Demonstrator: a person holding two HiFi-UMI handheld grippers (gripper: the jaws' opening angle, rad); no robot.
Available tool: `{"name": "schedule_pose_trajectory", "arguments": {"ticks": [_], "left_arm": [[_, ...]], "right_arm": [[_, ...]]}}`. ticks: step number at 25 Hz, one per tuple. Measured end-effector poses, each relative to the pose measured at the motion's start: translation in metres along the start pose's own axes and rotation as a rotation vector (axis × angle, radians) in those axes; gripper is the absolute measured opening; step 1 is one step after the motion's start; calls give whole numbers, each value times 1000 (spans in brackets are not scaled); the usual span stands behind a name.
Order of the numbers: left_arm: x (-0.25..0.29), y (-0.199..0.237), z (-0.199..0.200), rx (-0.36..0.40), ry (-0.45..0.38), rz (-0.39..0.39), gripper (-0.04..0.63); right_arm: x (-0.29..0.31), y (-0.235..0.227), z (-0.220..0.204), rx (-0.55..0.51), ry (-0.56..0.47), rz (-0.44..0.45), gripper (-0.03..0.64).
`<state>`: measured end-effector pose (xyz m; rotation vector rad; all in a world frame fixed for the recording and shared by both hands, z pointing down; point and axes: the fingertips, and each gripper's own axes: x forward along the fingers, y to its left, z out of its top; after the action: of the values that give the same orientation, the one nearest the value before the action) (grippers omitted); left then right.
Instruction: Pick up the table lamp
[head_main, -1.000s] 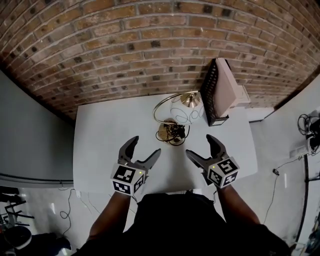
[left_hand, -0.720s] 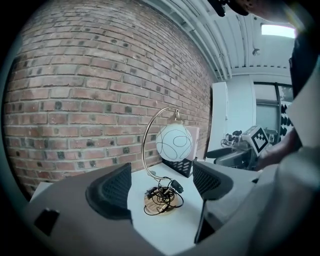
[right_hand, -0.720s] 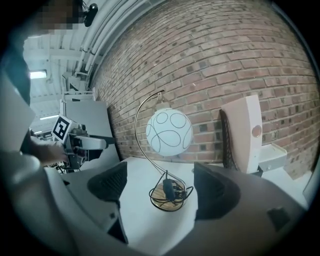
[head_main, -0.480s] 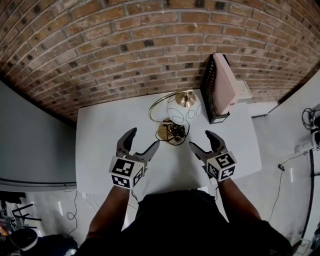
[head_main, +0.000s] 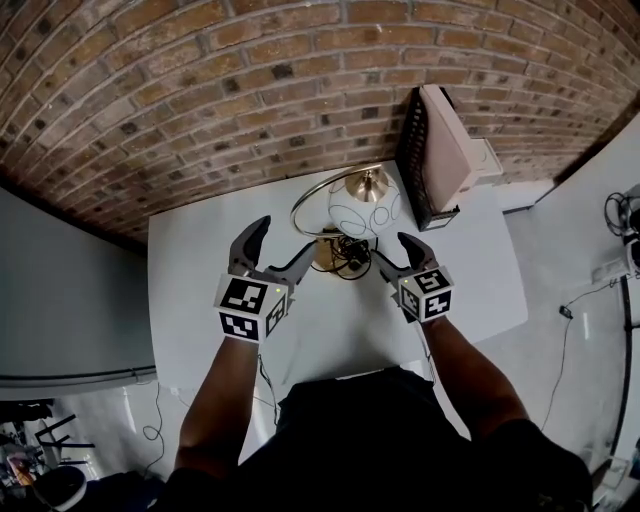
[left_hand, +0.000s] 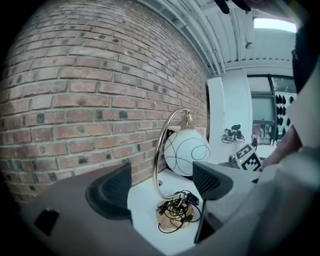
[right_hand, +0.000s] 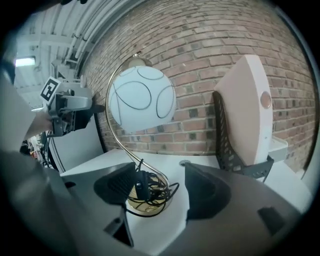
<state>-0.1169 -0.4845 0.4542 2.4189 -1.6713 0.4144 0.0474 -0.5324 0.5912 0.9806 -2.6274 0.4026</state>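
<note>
Head view: the table lamp (head_main: 365, 210) stands upright on the white table (head_main: 200, 300), at abt 12 o'clock from the table's middle, close to the brick wall (head_main: 200, 100). Its gold base (head_main: 330, 258) carries a bundle of black cord (right_hand: 152, 192). A black rack (head_main: 412, 170) w/ a pale board in it stands at abt 2 o'clock from the lamp. The left gripper (head_main: 288, 240) is at 9 o'clock from the base, its jaws wide apart and pressing on nothing; the base shows in the gap, further ahead. The right gripper (head_main: 392, 250) is at 3 o'clock from the base. Its jaws have just been closing and stand at a middle width; base and cord show betw. them, but the pads do not press on either.
</note>
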Motion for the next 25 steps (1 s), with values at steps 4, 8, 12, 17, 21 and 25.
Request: {"name": "schedule_pose_trajectory", "arguments": {"ticks": [4, 8, 12, 17, 21, 25], "left_arm": [[11, 2, 1, 3, 4, -17, 385], [17, 2, -3, 2, 14, -23, 359], [23, 3, -3, 1, 14, -16, 276], [30, 1, -1, 31, 27, -12, 276], [34, 4, 2, 41, 38, 6, 257], [38, 5, 1, 37, 50, 13, 235]], "right_arm": [[19, -7, -16, -26, 57, -10, 299], [33, -12, -28, -61, 109, -19, 282], [44, -12, -33, -89, 139, -15, 274], [58, -13, -41, -120, 170, -19, 259], [67, -16, -44, -136, 187, -26, 253], [74, -19, -48, -149, 203, -31, 242]]}}
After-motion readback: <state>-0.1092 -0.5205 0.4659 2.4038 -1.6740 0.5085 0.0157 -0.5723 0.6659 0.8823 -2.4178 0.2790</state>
